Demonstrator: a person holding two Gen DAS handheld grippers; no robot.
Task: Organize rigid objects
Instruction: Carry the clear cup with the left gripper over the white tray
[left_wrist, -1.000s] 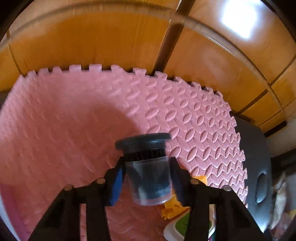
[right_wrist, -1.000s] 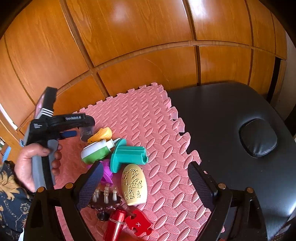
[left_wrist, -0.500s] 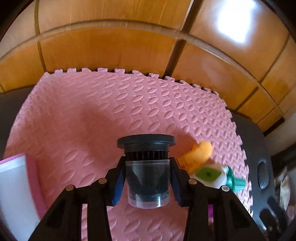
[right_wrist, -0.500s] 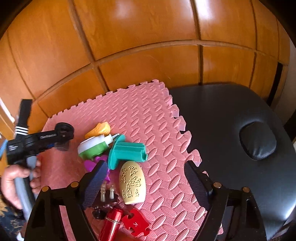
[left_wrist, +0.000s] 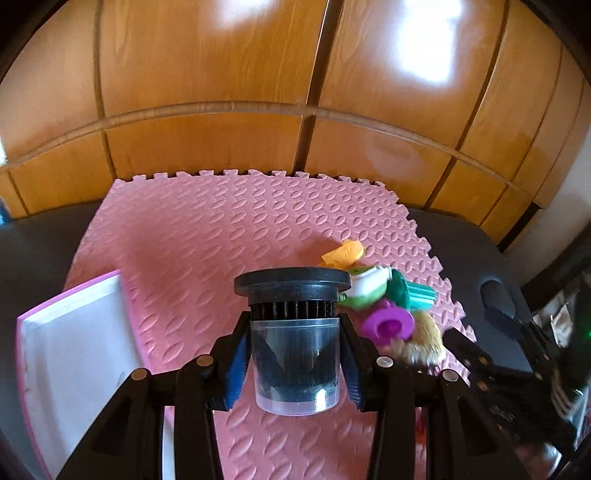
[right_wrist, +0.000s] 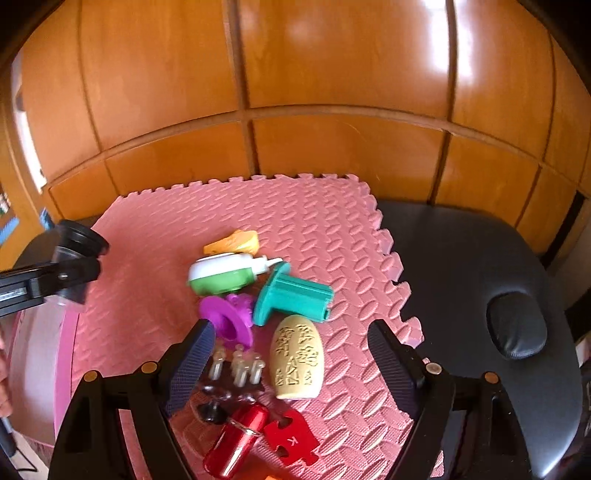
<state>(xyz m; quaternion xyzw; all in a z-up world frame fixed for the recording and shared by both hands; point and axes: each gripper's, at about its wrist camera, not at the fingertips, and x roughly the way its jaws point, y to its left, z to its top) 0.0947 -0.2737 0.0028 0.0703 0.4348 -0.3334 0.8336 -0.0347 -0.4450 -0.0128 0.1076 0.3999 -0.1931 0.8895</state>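
The left claw (left_wrist: 293, 363), gripping the clear black-capped canister (left_wrist: 295, 343), has carried it away from the toy pile toward a pink-edged white tray (left_wrist: 70, 354), apparently upward. The right claw (right_wrist: 291, 365) has just been closing slightly, nothing between its pads.

A pink embossed mat (right_wrist: 314, 229), a teal spool (right_wrist: 295, 299), a red puzzle piece (right_wrist: 291, 439), a black-capped clear cup (left_wrist: 295, 343).

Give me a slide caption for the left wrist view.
Left tongs grip a clear cup with a black lid above the pink foam mat, toys piled right.
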